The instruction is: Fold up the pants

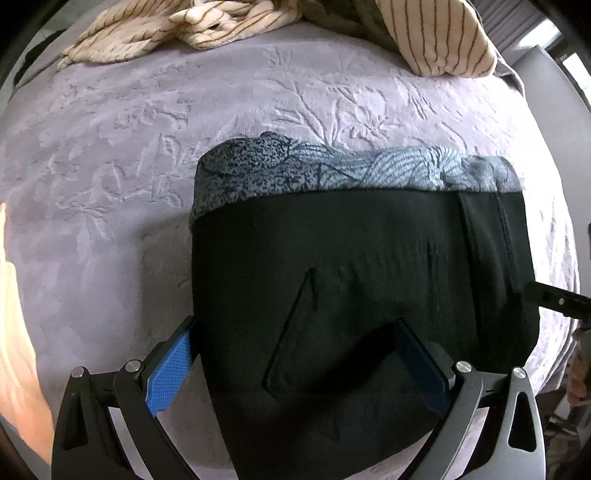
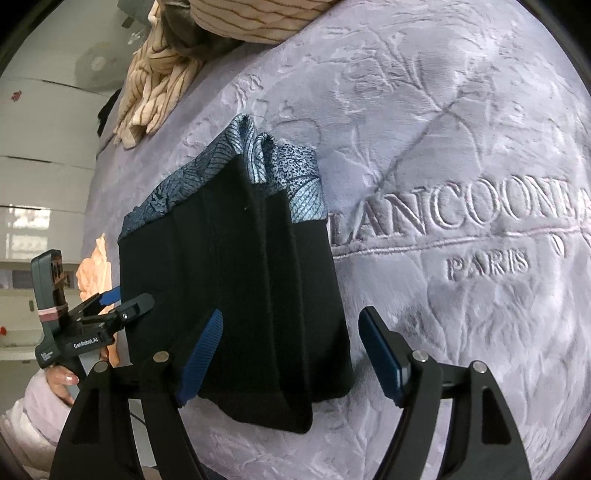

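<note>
The pants lie folded into a compact black block with a blue patterned band along the far edge, on the lilac blanket. They also show in the right wrist view. My left gripper is open, its blue-padded fingers astride the near left corner of the pants, holding nothing. My right gripper is open over the pants' near right edge, empty. The right gripper's tip shows at the far right of the left wrist view. The left gripper shows at the left of the right wrist view.
The embossed lilac blanket reading "LANCOONE PARIS" covers the bed. Cream striped bedding and a striped pillow are bunched at the far edge. The bed's left edge drops off to the room.
</note>
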